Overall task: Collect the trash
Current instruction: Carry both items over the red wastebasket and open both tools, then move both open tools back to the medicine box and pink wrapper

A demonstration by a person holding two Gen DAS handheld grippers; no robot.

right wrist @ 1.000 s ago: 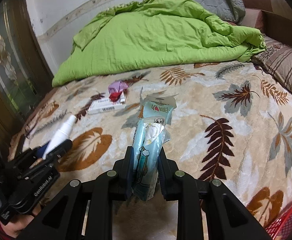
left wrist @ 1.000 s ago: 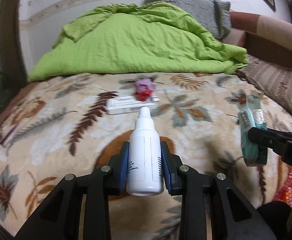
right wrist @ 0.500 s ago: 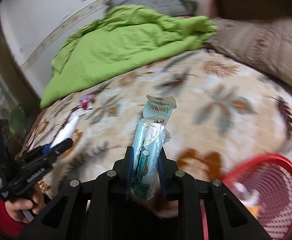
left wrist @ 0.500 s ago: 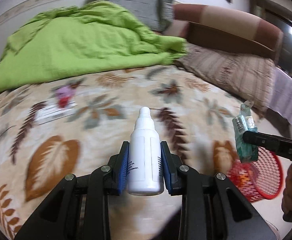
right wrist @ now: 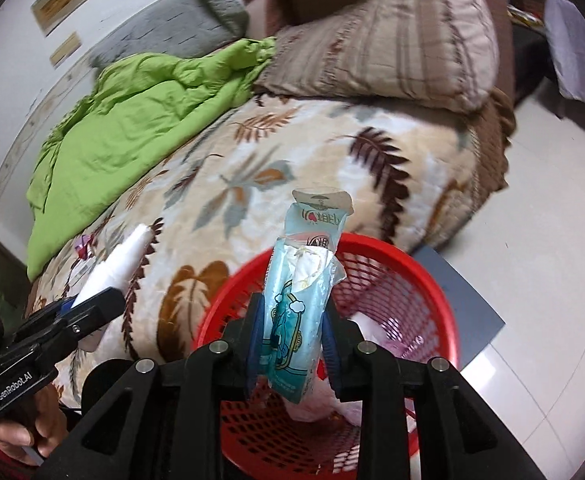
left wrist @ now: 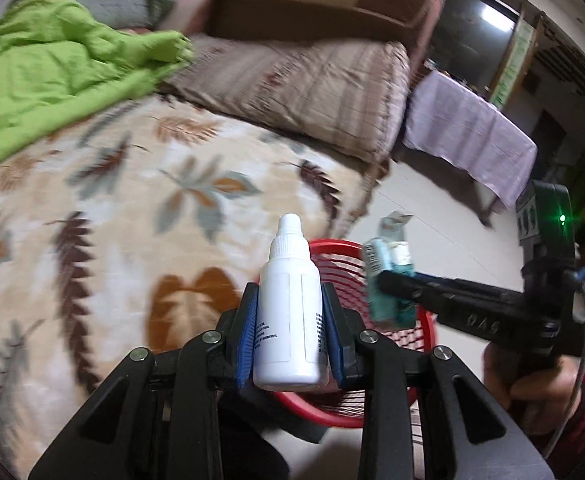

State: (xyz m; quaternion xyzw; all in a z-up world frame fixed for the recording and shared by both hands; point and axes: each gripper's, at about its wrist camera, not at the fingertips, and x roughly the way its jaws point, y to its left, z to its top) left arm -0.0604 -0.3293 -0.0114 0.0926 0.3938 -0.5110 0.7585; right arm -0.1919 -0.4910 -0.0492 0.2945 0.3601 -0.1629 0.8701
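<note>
**Now both grippers hang over the red basket**

Largest in view, the bed (left wrist: 140,208) with its leaf-print blanket fills the left wrist picture from 9 to 11 o'clock, a green quilt (left wrist: 48,72) bunched at 10 o'clock and a striped pillow (left wrist: 312,84) at 12. Beside the bed on the pale floor stands the red basket (right wrist: 420,280), low at 5 o'clock in the right wrist view, with crumpled pale waste lying inside it.

The left gripper (left wrist: 290,332) is clamped tight on a white bottle (left wrist: 288,312), cap pointing up and away, the basket rim just behind it. The right gripper (right wrist: 290,336) has a blue wrapper (right wrist: 300,304) standing between its pads above the basket's mouth; its jaws have just been opening, yet the wrapper sits upright and whether the pads press it I cannot tell. A hand (right wrist: 44,432) in a red sleeve grips the left tool at 8 o'clock.
</note>
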